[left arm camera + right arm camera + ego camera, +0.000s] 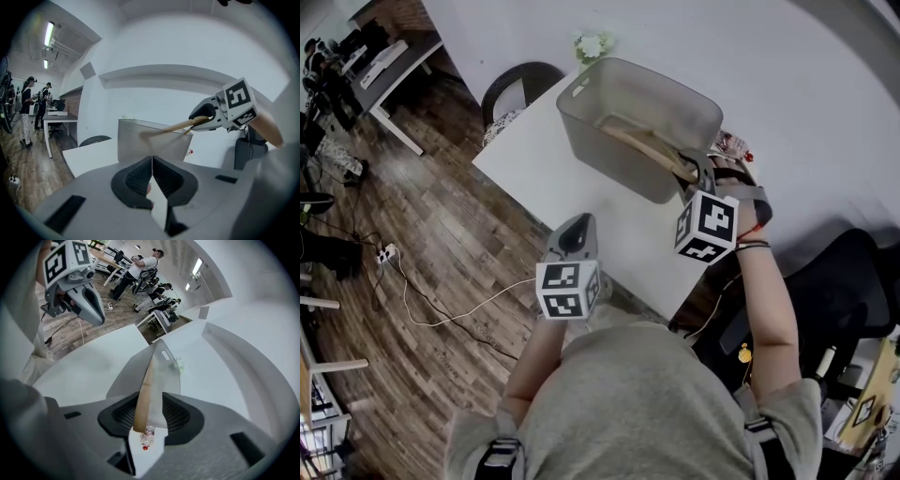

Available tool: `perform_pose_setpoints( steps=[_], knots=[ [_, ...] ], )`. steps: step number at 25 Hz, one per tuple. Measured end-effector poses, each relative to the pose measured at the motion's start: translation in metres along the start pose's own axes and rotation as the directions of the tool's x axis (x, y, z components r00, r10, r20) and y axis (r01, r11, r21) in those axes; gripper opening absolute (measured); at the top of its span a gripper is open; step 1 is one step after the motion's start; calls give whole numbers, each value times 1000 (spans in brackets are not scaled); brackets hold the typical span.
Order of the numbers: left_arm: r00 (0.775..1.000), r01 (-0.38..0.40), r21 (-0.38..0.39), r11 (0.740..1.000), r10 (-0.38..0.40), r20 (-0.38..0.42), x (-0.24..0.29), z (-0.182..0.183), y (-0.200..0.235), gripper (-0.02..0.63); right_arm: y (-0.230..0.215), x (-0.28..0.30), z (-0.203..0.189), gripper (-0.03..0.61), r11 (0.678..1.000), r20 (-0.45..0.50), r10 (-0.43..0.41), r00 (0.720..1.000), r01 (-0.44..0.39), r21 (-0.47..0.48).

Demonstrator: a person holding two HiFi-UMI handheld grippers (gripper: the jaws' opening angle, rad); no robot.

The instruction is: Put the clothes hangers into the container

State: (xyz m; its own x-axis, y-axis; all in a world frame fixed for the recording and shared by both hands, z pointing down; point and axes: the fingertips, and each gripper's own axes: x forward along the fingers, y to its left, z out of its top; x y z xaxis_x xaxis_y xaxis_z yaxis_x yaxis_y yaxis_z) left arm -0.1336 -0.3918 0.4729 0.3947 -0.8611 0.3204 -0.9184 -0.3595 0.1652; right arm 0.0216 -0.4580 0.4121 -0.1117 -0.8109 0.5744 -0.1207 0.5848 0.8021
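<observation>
Wooden hanger halfway into the grey bin

Left gripper (152, 161) pressed together on nothing, by the near edge of the white table (534, 159). Further right, see-through grey container (609, 141) with a wooden hanger (649, 145) slanting inside, upper end sticking over the rim between the spread, non-squeezing jaws of the right gripper (152, 414). Just black-and-white square markers on both cubes.

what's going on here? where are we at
A person works two handheld grippers at a white table. The right gripper is at the rim of the grey container, jaws open. A wooden hanger lies between them, its far end down in the container. The left gripper is shut and empty, off to the side.
</observation>
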Motion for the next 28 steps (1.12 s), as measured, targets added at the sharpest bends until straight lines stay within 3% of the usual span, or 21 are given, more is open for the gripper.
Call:
perform_pose_setpoints(
  steps=[14, 22, 28],
  knots=[
    [999, -24, -6, 1000, 24, 26, -57, -25, -35, 10, 26, -62, -13, 151, 986, 27, -144, 989, 141, 87],
    [998, -45, 2, 999, 45, 37, -87, -32, -49, 10, 48, -90, -20, 145, 976, 45, -155, 987, 146, 164],
    [997, -53, 0, 999, 53, 49, -109, -32, -56, 11, 72, -111, -14, 88, 947, 87, -144, 986, 112, 303]
  ],
)
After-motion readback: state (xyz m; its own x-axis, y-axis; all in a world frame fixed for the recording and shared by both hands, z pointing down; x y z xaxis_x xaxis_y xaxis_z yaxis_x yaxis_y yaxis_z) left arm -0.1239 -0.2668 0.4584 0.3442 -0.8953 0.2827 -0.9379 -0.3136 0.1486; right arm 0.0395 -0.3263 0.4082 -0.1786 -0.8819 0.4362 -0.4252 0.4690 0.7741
